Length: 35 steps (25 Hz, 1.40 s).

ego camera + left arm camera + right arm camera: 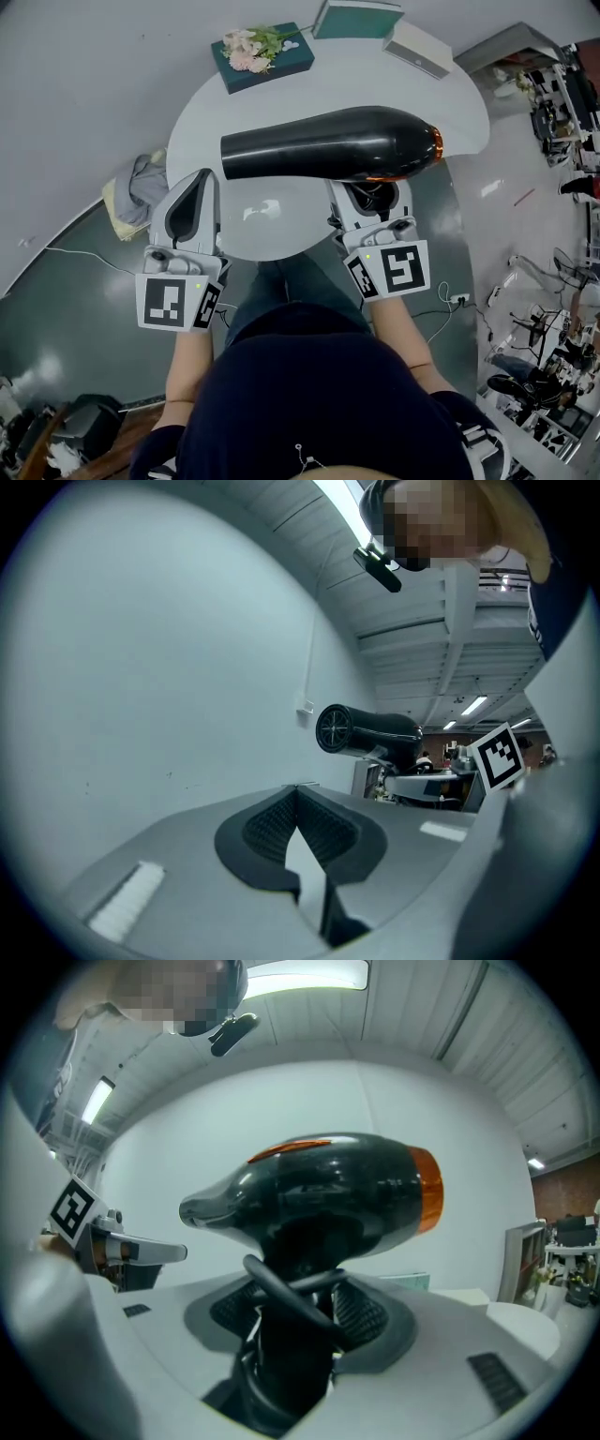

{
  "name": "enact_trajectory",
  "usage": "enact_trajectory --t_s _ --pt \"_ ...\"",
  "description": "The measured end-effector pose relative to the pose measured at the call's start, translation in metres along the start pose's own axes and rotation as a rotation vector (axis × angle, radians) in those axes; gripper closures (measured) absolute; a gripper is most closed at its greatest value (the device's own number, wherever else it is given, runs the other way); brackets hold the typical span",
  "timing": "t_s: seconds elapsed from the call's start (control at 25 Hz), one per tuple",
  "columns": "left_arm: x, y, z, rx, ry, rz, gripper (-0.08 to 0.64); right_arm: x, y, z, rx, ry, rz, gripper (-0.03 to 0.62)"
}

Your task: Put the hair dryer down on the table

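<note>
While the shiny black hair dryer with an orange ring near one end [328,143] sits up in our right tongs [367,195], the job is not done yet. We think the picking up part is finished and the putting down part is what is left. The hair dryer hangs over the round white table [281,89], near the edge closest to us. We judge that it does not lie on the top. To finish, we need to bring it down onto the bare white part and then let go.

The right tongs are closed on the dark handle, which points down between the two ribbed pads. A loop of black cord [281,1283] lies across the front of the handle, right at the pads. Our left tongs [199,183] are pressed together with nothing in them. They are just beside the thin end of the hair dryer, not touching it.

The hair dryer is long and round, fattest near the orange ring and thinner toward the other end. It lies flat across, thin end to our left and orange ring to our right. Its skin is smooth and so shiny that the lights show on it.
</note>
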<state>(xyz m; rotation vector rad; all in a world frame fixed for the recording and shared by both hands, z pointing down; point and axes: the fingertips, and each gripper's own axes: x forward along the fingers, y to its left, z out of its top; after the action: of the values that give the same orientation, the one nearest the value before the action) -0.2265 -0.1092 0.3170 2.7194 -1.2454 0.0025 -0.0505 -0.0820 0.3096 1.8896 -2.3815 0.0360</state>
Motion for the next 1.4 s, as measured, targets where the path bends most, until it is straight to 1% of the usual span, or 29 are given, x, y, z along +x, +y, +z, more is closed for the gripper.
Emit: enact_trajectory --t_s 0.16,0.36,0.56,0.76,0.96,1.12,1.28,1.4 --pt "0.004 -0.004 -0.006 -0.001 0.019 0.013 0.549 0.009 0.000 -0.014 0.008 0.017 0.024 0.354" --pt "0.012 0.002 -0.017 0.002 0.056 0.048 0.551 0.033 0.000 -0.034 0.018 0.048 0.079 0.354" --pt "0.027 0.009 -0.032 0.003 0.091 0.093 0.549 0.059 -0.006 -0.054 0.034 0.071 0.130 0.354" --pt "0.044 0.013 -0.042 0.011 0.104 0.115 0.551 0.083 -0.017 -0.074 0.044 0.092 0.165 0.354" --pt "0.062 0.024 -0.058 0.003 0.138 0.156 0.549 0.109 -0.027 -0.097 0.057 0.128 0.190 0.354" --pt "0.072 0.032 -0.066 0.016 0.165 0.181 0.550 0.125 -0.031 -0.116 0.068 0.156 0.205 0.354" --pt "0.078 0.038 -0.077 0.019 0.199 0.189 0.549 0.139 -0.033 -0.135 0.079 0.189 0.210 0.354" --pt "0.080 0.041 -0.087 0.006 0.232 0.189 0.550 0.148 -0.031 -0.149 0.081 0.215 0.211 0.354"
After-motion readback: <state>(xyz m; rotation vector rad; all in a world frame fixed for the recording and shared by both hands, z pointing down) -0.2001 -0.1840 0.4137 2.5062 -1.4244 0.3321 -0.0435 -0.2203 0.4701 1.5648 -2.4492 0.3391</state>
